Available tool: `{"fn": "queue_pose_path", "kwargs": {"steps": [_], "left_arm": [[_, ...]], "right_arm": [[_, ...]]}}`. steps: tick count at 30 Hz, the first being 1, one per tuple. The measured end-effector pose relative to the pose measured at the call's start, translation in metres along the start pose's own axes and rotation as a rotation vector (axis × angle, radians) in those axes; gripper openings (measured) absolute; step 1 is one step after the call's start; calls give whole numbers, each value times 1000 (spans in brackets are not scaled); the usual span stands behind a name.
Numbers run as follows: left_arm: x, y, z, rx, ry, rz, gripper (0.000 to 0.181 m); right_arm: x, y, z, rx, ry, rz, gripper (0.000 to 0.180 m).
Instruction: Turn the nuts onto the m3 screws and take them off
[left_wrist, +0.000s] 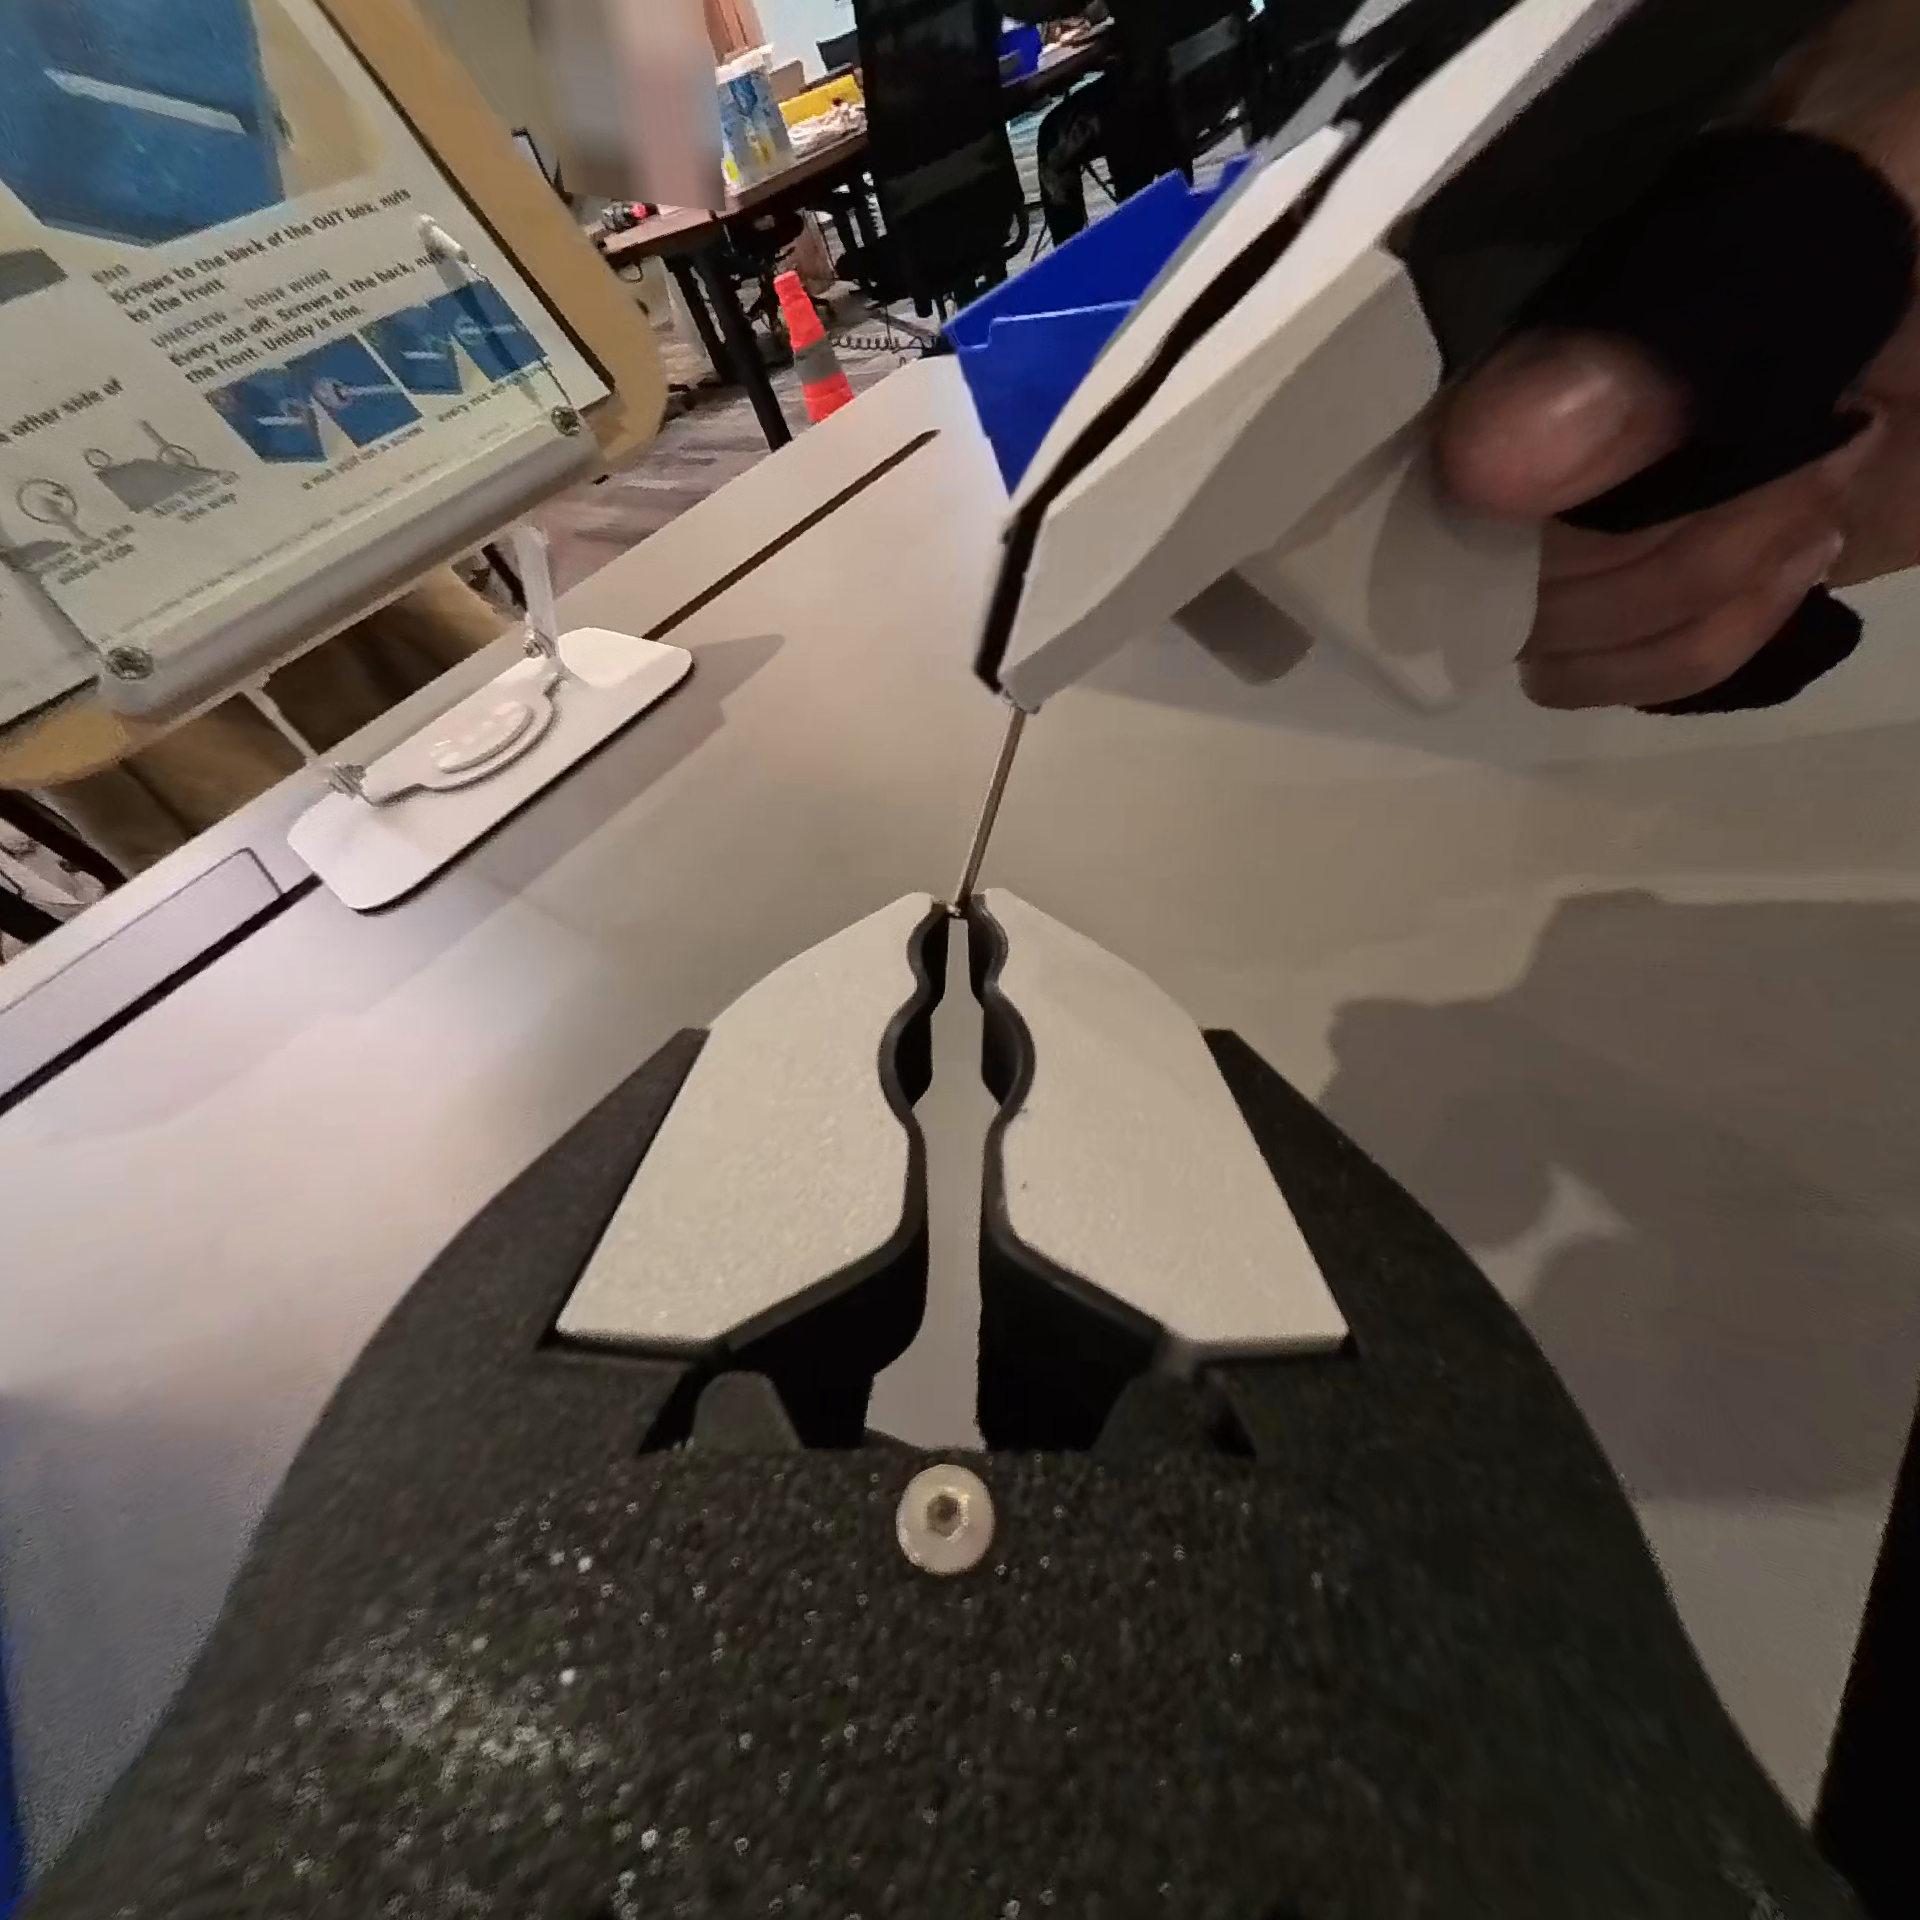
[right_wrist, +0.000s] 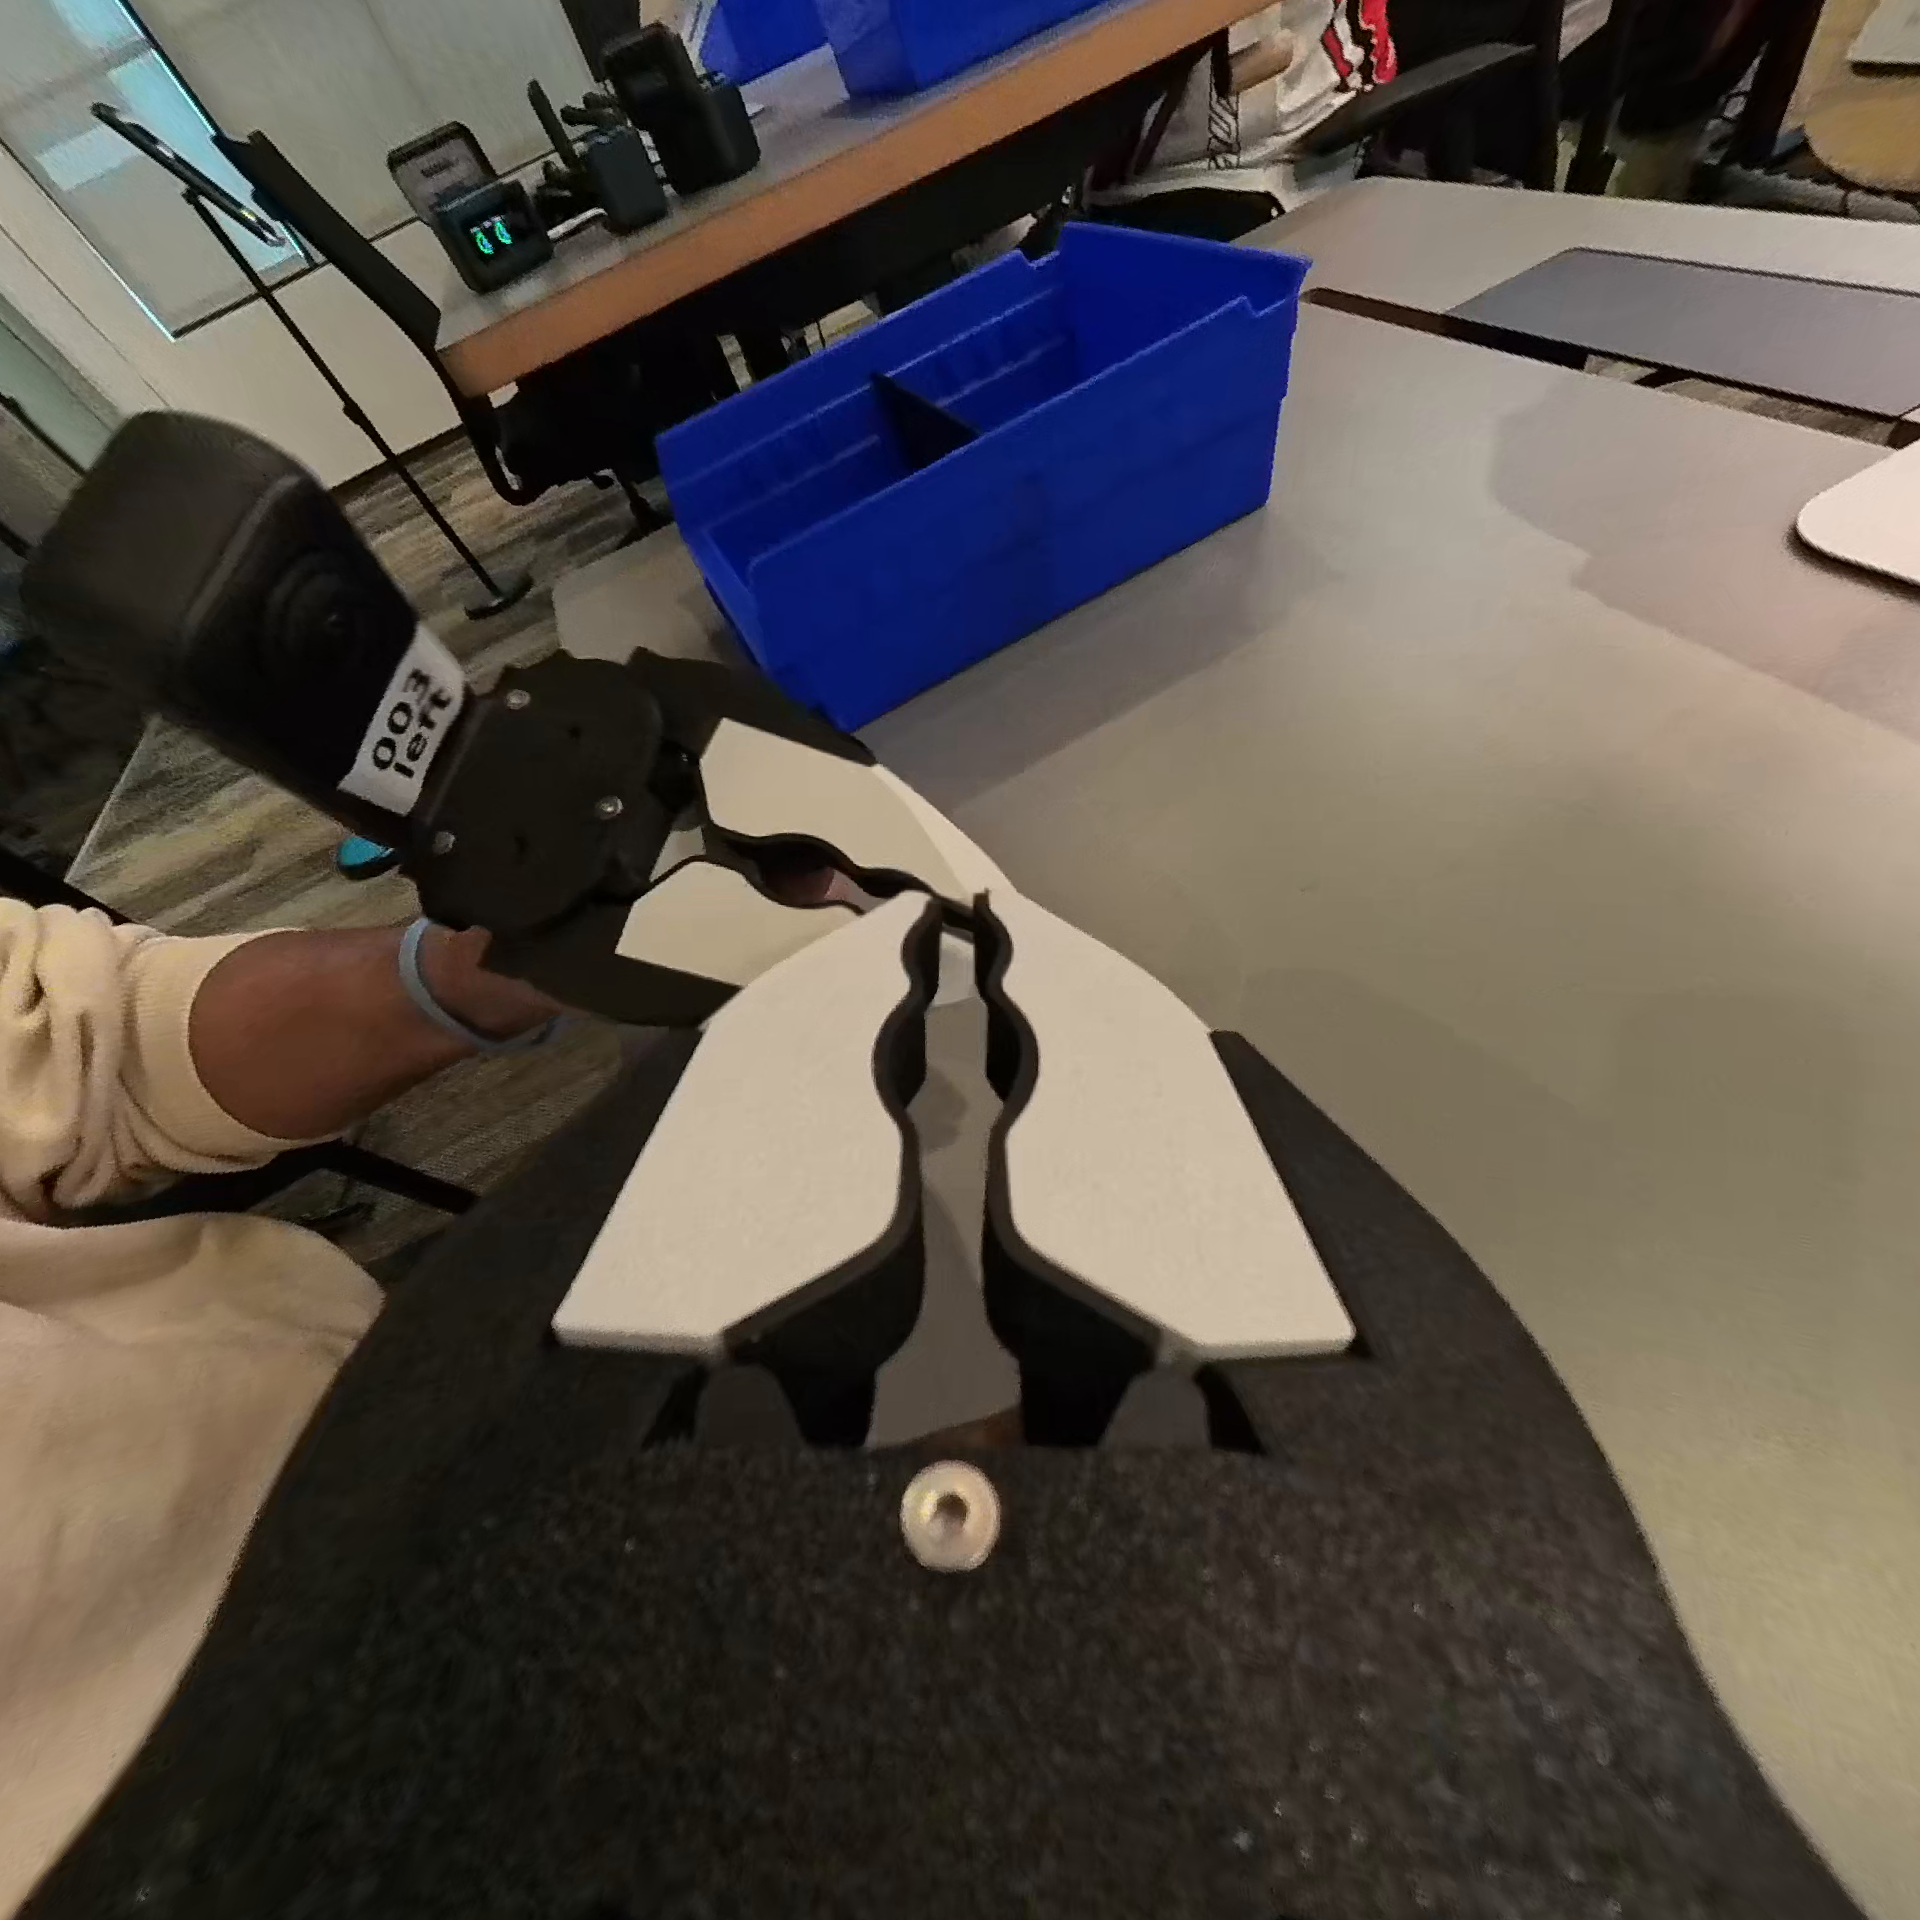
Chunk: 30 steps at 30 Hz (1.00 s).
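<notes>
Right, over the wide grey table (right_wrist: 1455, 831), with the blue plastic divided bin (right_wrist: 987, 499) behind, both tools meet in mid-air. The left gripper (left_wrist: 958, 909), fingers nearly together, pinches the lower end of a thin silver screw (left_wrist: 995, 805); the right gripper (left_wrist: 1006, 688) clamps its upper end, tips pressed together. To do this well, I'd say one gripper holds still while the other twists in short turns along the shaft's line, without bending it. Is there a nut at the left tips? Too small to tell. From the right wrist, the screw is hidden.
</notes>
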<state>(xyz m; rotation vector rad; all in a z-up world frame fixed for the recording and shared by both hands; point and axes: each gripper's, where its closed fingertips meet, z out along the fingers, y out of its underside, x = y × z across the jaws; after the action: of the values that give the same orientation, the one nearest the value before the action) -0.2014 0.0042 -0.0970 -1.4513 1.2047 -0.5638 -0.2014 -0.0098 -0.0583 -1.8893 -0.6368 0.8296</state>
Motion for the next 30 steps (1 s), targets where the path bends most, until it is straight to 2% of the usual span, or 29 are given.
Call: {"fn": "queue_pose_path", "kwargs": {"steps": [8, 11, 15, 20, 30], "left_arm": [[4, -6, -5, 72, 222, -318, 3], [11, -15, -12, 122, 376, -468, 3], [17, -27, -22, 191, 538, -612, 3], [28, -30, -26, 211, 661, -700, 3], [29, -35, -29, 229, 706, -729, 3]], "right_arm": [[1, -17, -24, 138, -14, 4, 15], [-7, -22, -30, 256, -78, -9, 27], [-25, -16, -15, 292, -132, -86, 42], [-39, -20, -4, 308, -170, -139, 42], [-44, -17, -3, 294, -180, -158, 41]]}}
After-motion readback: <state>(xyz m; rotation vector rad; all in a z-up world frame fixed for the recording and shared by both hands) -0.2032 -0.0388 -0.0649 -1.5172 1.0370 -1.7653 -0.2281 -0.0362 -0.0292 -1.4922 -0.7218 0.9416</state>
